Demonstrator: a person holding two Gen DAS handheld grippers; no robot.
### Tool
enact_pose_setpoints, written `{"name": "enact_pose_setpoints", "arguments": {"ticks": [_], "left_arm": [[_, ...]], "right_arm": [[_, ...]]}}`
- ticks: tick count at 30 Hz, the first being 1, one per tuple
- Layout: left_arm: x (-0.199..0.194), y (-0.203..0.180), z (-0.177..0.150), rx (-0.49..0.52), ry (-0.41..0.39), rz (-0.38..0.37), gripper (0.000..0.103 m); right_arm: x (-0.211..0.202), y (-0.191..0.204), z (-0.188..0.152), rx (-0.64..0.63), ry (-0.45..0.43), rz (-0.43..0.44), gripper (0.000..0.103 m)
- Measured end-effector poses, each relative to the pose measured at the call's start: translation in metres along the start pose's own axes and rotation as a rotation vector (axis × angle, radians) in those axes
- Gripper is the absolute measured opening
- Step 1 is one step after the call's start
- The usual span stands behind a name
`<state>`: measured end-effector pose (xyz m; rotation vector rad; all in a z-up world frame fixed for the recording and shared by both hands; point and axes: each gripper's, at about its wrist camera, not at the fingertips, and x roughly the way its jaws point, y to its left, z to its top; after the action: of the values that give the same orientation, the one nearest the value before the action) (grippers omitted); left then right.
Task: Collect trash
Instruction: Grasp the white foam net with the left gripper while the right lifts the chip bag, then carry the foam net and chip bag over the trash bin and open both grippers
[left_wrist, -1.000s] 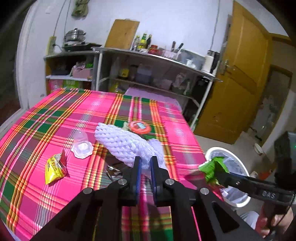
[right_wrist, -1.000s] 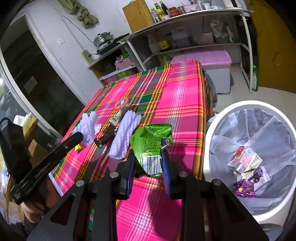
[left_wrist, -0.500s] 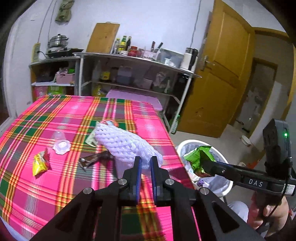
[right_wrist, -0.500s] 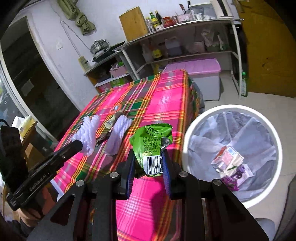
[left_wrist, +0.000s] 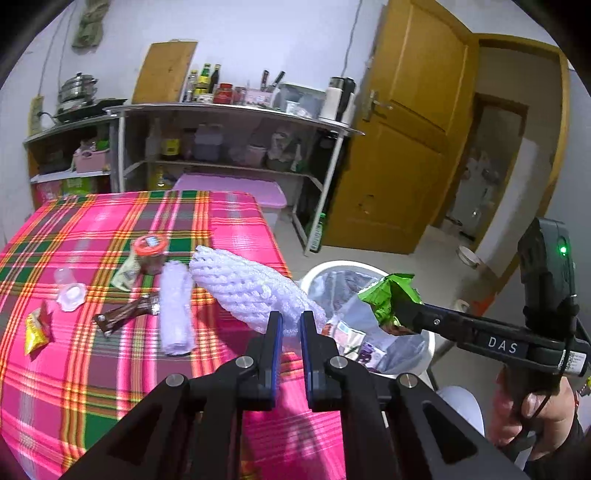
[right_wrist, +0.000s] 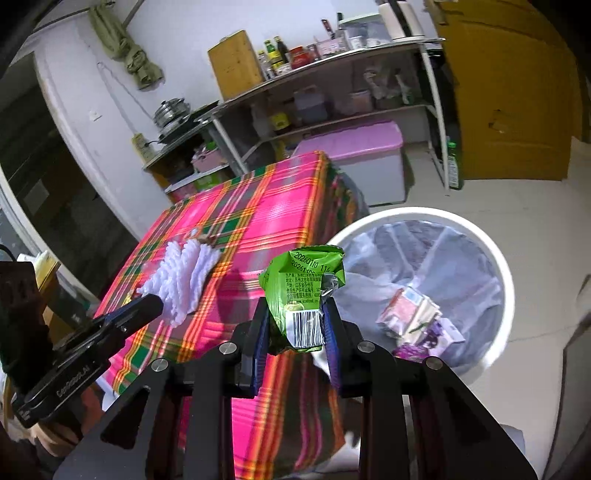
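Pink plaid cloth covers the tabletop (left_wrist: 92, 369), and going left to right there's a yellow snack packet (left_wrist: 35, 330), a clear plastic cup (left_wrist: 70, 290), a brown wrapper (left_wrist: 122, 314) and a second foam net (left_wrist: 176, 306) lying flat. Left claw (left_wrist: 291, 328) is pinching a white foam fruit net (left_wrist: 243, 288) by its end, held up over the tabletop's right edge. Further right, the right claw (right_wrist: 295, 325) is clamped on a crumpled green snack bag (right_wrist: 303, 288) just beside the white trash bin (right_wrist: 495, 266), which already has a few wrappers (right_wrist: 417, 321) in its liner.
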<state>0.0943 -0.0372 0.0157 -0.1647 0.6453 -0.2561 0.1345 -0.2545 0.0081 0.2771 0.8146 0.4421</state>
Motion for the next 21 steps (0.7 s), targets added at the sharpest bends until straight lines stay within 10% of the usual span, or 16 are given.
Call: {"name": "enact_pose_setpoints", "arguments": {"ticks": [21], "left_arm": [[0.068,-0.066,-0.001,0.105,0.110,-0.129,0.010]], "right_arm": [[-0.005,-0.069,-0.006,0.128,0.005,-0.081,0.028]]}}
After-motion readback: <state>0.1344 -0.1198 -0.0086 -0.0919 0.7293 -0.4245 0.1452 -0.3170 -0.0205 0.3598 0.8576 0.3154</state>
